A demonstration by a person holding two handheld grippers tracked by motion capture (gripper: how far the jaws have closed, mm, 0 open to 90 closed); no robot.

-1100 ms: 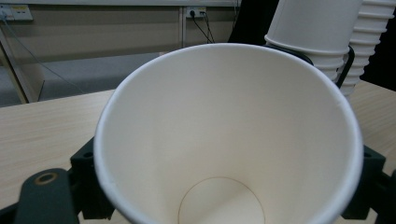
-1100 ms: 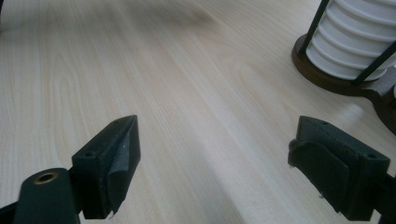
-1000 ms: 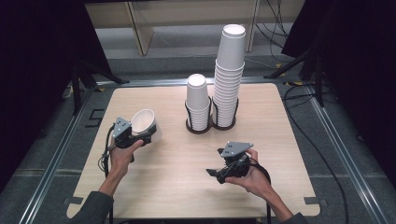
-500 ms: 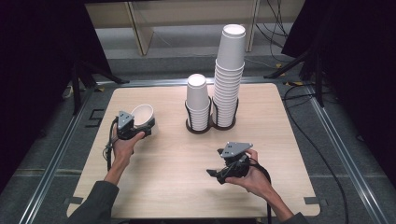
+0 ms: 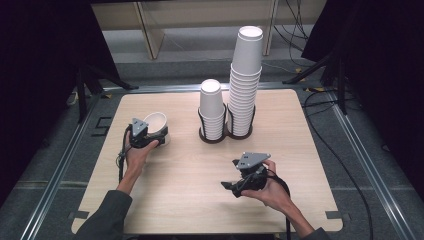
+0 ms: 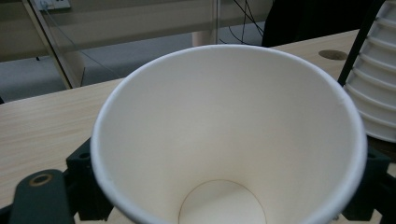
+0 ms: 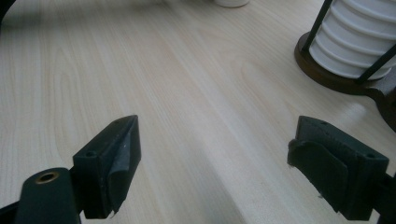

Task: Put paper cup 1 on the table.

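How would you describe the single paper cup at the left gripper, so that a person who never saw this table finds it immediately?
Start at the wooden table and find the dark cup holder with two stacks of white cups near its far middle. Left of it, at the left gripper, is one white paper cup. Unlike the stacked cups, it is alone, outside the holder, with its open mouth up.

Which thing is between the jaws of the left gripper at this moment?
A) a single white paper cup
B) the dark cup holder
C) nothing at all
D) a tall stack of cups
A: in the left gripper view a single white paper cup sits with its open mouth toward the camera between the two black jaws, and the high view shows the left gripper at that cup.
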